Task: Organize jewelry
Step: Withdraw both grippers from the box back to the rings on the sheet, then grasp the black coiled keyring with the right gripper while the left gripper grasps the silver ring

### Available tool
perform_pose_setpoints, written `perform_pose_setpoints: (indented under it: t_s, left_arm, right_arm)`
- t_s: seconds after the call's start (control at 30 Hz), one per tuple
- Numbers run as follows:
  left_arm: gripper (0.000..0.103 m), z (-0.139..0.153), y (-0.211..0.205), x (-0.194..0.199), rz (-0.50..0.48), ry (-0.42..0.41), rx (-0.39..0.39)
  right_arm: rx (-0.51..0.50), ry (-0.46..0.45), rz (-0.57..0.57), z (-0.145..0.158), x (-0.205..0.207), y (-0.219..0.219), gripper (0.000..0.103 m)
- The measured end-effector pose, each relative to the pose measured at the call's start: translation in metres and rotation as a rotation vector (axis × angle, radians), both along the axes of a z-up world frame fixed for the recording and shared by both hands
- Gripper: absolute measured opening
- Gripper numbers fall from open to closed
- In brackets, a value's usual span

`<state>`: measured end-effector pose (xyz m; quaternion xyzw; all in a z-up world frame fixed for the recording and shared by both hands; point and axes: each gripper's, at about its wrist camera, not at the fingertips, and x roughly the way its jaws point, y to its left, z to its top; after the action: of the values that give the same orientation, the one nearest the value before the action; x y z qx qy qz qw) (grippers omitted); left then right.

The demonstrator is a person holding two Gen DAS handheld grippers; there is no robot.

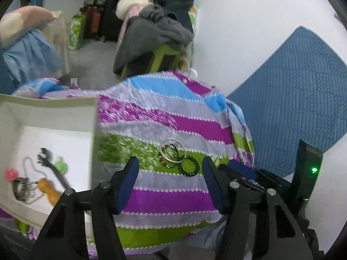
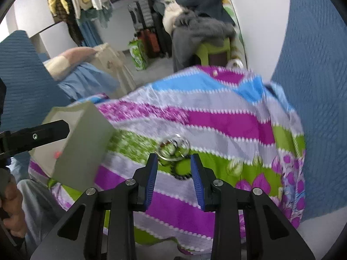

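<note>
A small pile of jewelry lies on the striped cloth (image 1: 184, 127): a silver bangle (image 1: 173, 150), a brown bead bracelet (image 1: 162, 156) and a black bead bracelet (image 1: 189, 165). My left gripper (image 1: 170, 162) is open and empty just short of the pile. My right gripper (image 2: 174, 158) is open and empty, its tips just before the bangle (image 2: 173, 149) and black bracelet (image 2: 182, 170). A white box (image 1: 49, 108) at the left holds a chain necklace (image 1: 32, 173), a pink flower piece (image 1: 12, 174), a green piece (image 1: 59, 165), an orange piece (image 1: 48, 189) and a black piece (image 1: 46, 159).
The right gripper's body (image 1: 303, 173) stands close to the right of my left gripper. The box's outer wall (image 2: 80, 147) sits left of the right gripper. A blue knitted mat (image 1: 292, 99) lies at the right. Clothes on a green stool (image 1: 151, 34) and bags stand behind.
</note>
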<state>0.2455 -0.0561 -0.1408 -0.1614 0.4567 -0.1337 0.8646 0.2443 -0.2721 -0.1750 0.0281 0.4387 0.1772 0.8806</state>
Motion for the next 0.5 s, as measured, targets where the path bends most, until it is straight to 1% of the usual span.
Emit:
perform_pose_setpoints:
  t_s: [0.03, 0.07, 0.23, 0.27, 0.3, 0.5]
  left_arm:
    - [0.057, -0.007, -0.005, 0.005, -0.013, 0.017, -0.005]
    - [0.055, -0.013, -0.009, 0.008, -0.022, 0.026, -0.005]
    - [0.052, -0.043, -0.028, 0.026, -0.054, 0.042, 0.006]
    - [0.048, -0.050, -0.032, 0.032, -0.056, 0.055, 0.010]
    - [0.039, -0.057, -0.034, 0.037, -0.058, 0.066, 0.009]
    - [0.038, -0.093, -0.037, 0.063, -0.056, 0.113, 0.005]
  right_arm:
    - [-0.007, 0.018, 0.001, -0.014, 0.005, -0.004, 0.029]
    - [-0.007, 0.018, 0.001, -0.014, 0.005, -0.004, 0.029]
    - [-0.004, 0.088, 0.016, -0.049, 0.022, -0.011, 0.029]
    - [-0.005, 0.096, 0.019, -0.053, 0.024, -0.011, 0.029]
    - [-0.006, 0.106, 0.025, -0.059, 0.027, -0.011, 0.029]
    - [-0.031, 0.153, 0.042, -0.084, 0.045, -0.008, 0.026]
